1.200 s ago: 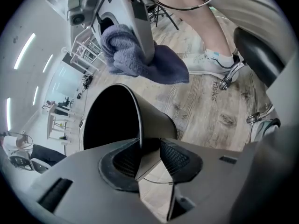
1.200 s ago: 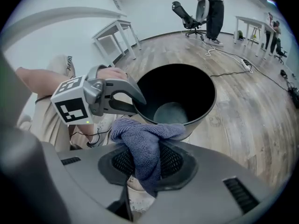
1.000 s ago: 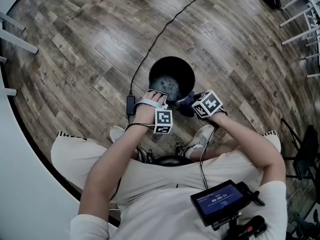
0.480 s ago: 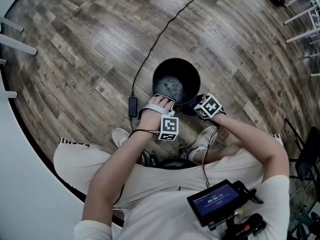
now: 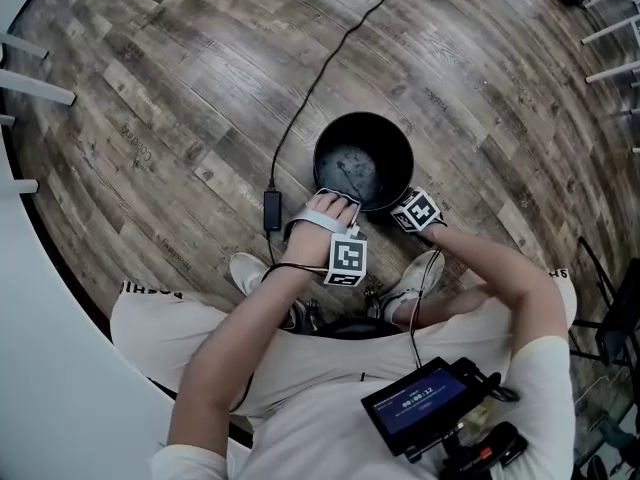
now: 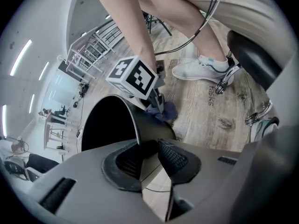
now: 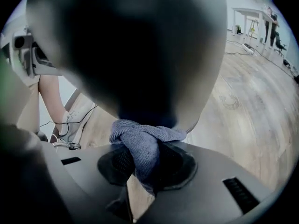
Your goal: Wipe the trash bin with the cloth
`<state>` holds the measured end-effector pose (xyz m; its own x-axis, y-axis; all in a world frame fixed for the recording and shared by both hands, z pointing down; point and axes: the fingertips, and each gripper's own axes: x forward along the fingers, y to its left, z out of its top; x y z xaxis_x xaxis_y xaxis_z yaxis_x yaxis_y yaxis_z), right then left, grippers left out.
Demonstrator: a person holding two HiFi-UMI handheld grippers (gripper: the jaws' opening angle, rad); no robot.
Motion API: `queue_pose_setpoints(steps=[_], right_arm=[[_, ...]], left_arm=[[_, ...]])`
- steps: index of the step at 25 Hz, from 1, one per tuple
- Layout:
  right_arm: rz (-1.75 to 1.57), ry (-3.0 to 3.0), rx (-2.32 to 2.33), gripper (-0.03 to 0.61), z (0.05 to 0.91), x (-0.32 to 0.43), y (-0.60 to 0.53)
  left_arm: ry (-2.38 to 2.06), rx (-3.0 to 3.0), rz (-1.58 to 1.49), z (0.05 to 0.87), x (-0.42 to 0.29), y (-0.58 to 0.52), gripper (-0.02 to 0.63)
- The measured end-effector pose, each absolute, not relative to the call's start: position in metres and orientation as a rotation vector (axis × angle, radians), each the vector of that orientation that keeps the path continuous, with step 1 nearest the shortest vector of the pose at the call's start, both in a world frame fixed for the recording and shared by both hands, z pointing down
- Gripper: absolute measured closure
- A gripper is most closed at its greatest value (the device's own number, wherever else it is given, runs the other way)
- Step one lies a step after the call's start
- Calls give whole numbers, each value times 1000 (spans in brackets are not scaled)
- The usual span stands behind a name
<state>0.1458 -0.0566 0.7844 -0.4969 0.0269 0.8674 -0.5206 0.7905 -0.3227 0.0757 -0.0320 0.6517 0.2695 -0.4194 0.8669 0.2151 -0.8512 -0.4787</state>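
Observation:
The black trash bin [image 5: 363, 160] stands on the wood floor in front of the person's feet. My left gripper [image 5: 335, 202] straddles its near rim, one pad inside and one outside; its jaws have just been closing and the bin wall [image 6: 148, 135] is pinched between the pads [image 6: 174, 157]. My right gripper [image 5: 408, 209] sits low against the bin's outer right side. In the right gripper view it [image 7: 144, 166] is shut on a bunched blue-grey cloth [image 7: 141, 141], which presses on the bin's dark wall [image 7: 135, 55]. The cloth [image 6: 165, 111] also shows under the right gripper's cube.
A black cable with an adapter [image 5: 272, 209] runs across the floor left of the bin. The person's shoes [image 5: 248, 270] and a stool's base lie just behind the grippers. White furniture legs [image 5: 36, 84] stand far left, more legs [image 5: 612, 30] at top right.
The right gripper has sunk down along the bin's outer side, and its cloth has dropped out of sight in the head view. The left gripper stays at the rim.

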Motion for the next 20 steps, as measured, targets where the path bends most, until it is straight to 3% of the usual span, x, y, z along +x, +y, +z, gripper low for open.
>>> queue_pose_setpoints(steps=[11, 16, 20], right_arm=[[765, -1964, 476, 482, 851, 141, -56], [1007, -1989, 374, 482, 829, 134, -33], [1005, -1940, 304, 482, 791, 142, -8]], left_arm=[[176, -2034, -1609, 651, 78, -34, 502], [181, -2028, -1607, 653, 80, -34, 500], [174, -2034, -1609, 655, 79, -29, 500]])
